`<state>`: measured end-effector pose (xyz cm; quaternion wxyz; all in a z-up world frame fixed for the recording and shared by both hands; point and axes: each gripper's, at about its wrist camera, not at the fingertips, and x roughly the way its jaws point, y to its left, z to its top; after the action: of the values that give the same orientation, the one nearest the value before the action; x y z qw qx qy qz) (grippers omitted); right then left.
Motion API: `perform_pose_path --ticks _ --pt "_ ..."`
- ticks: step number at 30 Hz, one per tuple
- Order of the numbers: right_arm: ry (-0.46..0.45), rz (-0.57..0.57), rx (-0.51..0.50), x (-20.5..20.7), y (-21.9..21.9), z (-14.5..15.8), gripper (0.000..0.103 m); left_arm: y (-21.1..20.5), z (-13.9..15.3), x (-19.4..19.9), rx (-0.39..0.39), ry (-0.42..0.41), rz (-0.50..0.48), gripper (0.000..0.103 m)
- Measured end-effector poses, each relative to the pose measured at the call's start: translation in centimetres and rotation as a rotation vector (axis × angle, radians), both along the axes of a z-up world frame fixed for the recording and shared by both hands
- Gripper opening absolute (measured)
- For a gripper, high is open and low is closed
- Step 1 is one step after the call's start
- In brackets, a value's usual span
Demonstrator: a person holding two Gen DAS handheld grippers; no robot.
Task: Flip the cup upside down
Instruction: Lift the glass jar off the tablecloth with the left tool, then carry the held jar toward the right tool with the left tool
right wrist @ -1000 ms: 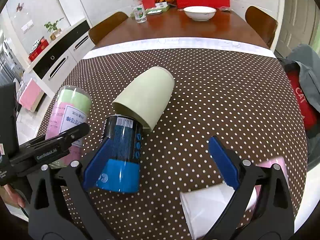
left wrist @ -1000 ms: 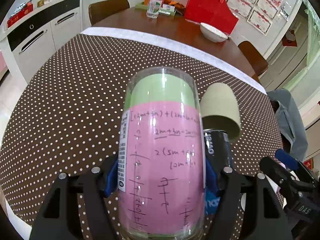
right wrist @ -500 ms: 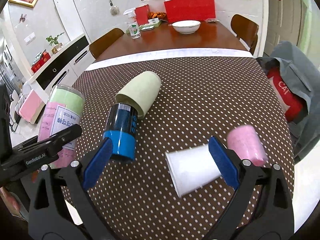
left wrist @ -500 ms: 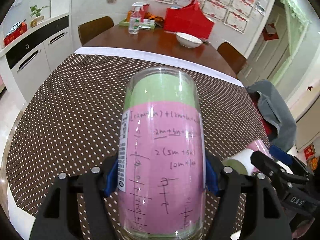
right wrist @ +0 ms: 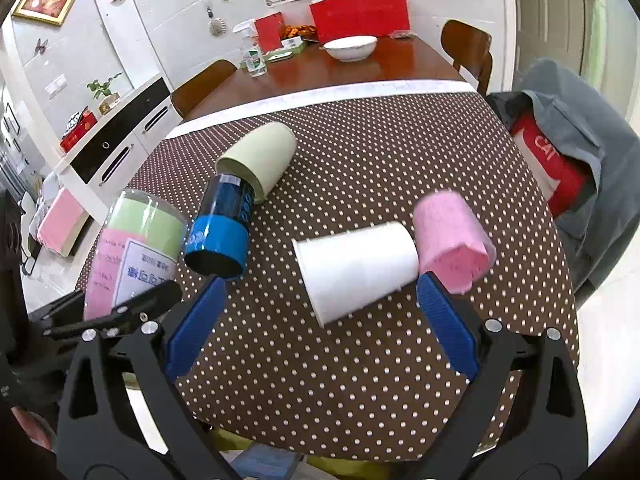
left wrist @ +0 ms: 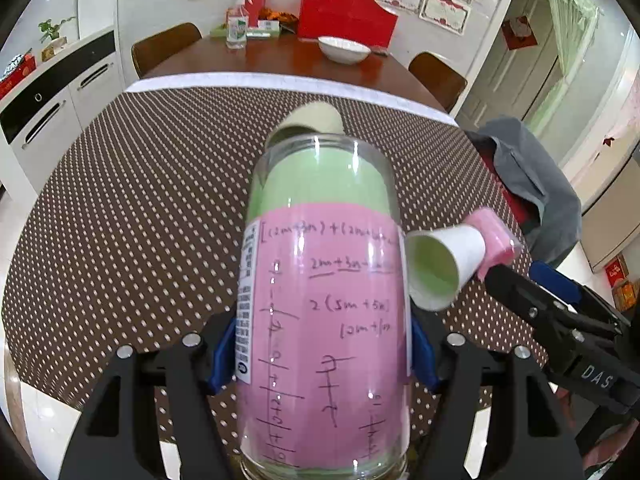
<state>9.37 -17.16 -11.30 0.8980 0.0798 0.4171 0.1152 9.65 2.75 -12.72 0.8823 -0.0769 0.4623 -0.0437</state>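
Two views differ: left hand-held gripper (left wrist: 320, 356) clamps the jar (left wrist: 324, 304); right hand-held gripper (right wrist: 320, 320), wide, apparently hovers near the white cup (right wrist: 356, 266).

Your surface (right wrist: 360, 360) wears brown cloth with white dots. On it you have a white cup (right wrist: 356, 268), pink cup (right wrist: 452, 240), sage-green cup (right wrist: 260, 160), blue-and-black cup (right wrist: 222, 236); your tongs' pads (right wrist: 446, 324) are blue.
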Motion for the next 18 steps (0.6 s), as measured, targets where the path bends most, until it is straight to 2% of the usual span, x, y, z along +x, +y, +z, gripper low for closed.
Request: perform_pose_path --ticks 5,15,18 --pt "0.052 -0.021 -0.002 -0.2 -0.7 -2.1 0.094 -0.9 -2.0 -0.5 0.019 0.048 -0.008 0.068" --pt "0.121 -0.043 -0.013 -0.3 -1.2 -4.7 0.094 -1.6 -5.0 0.3 -0.003 0.143 -0.010 0.069" --pt "0.127 -0.058 -0.017 0.0 -1.5 -5.0 0.094 -2.0 -5.6 0.6 0.037 0.158 0.003 0.069"
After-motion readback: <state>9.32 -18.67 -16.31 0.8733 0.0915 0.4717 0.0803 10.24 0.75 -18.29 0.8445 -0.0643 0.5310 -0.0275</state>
